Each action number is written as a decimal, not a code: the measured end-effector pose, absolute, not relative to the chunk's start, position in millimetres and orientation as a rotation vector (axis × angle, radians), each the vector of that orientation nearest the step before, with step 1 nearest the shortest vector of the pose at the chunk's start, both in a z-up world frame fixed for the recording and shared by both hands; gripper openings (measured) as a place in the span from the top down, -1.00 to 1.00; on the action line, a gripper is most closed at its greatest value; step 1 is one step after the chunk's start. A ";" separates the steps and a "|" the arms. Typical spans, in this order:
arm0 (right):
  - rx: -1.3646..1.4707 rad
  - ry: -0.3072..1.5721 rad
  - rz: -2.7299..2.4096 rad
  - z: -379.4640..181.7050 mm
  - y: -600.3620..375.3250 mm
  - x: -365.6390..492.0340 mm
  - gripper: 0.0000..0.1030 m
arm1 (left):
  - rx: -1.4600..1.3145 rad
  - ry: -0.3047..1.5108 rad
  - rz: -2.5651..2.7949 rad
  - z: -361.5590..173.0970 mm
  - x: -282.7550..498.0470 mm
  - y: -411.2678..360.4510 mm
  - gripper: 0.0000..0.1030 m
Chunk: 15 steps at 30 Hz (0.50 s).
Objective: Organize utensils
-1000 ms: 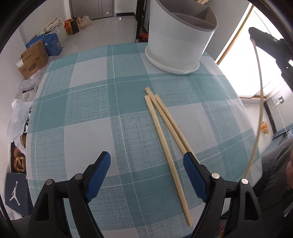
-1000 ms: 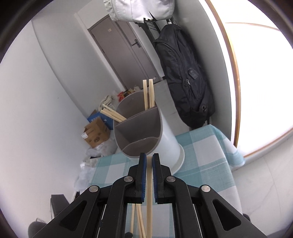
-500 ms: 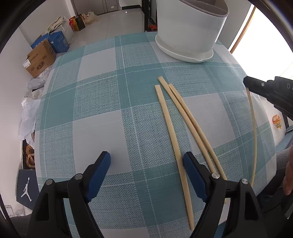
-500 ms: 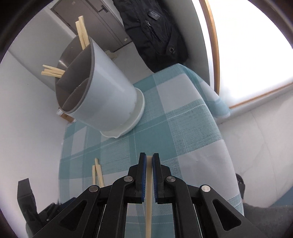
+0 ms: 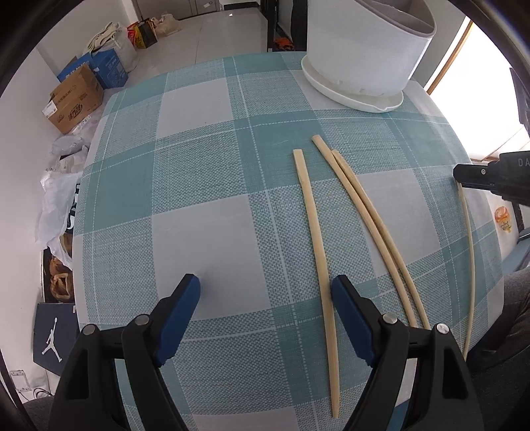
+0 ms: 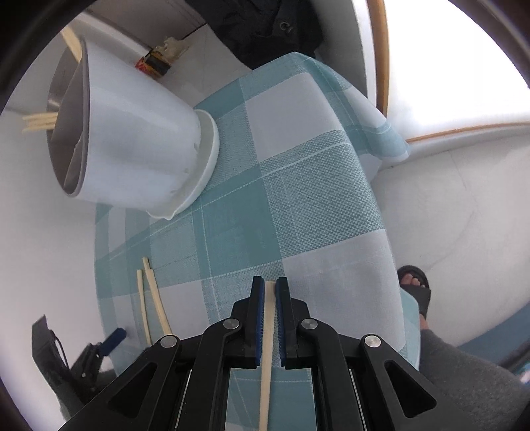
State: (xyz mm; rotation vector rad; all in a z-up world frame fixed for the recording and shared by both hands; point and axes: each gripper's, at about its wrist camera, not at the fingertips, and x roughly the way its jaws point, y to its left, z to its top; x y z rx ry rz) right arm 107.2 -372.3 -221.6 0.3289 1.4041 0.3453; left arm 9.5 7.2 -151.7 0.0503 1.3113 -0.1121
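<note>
The right gripper pinched a thin, light, stiff chopstick near its top end at lower centre, above the counter, while the left gripper jaws stood spread.

Both wrist cams face down, sharing tablecloth.

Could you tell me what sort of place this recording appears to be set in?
Probably a lived-in home or flat: a table under a teal-and-white checked tablecloth, cardboard boxes and bags on the tiled floor, and a black backpack hanging by a bright window.
</note>
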 end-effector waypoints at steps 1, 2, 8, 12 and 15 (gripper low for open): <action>0.274 1.422 0.349 -219.4 -367.0 108.5 0.88 | 0.054 1.311 -0.111 -151.3 9.3 6.0 -0.52; 0.212 1.435 0.352 -217.3 -360.6 108.8 0.88 | 0.060 1.310 -0.111 -151.3 9.5 4.8 -0.52; -0.026 1.472 0.387 -215.3 -330.4 110.0 0.57 | 0.077 1.307 -0.108 -149.0 7.4 -2.2 -0.52; -0.100 1.465 0.398 -214.8 -320.2 103.3 0.37 | 0.075 1.311 -0.114 -149.6 9.0 -3.3 -0.52; -0.152 1.469 0.396 -214.9 -315.6 99.0 0.41 | 0.071 1.313 -0.118 -148.5 9.4 -0.5 -0.52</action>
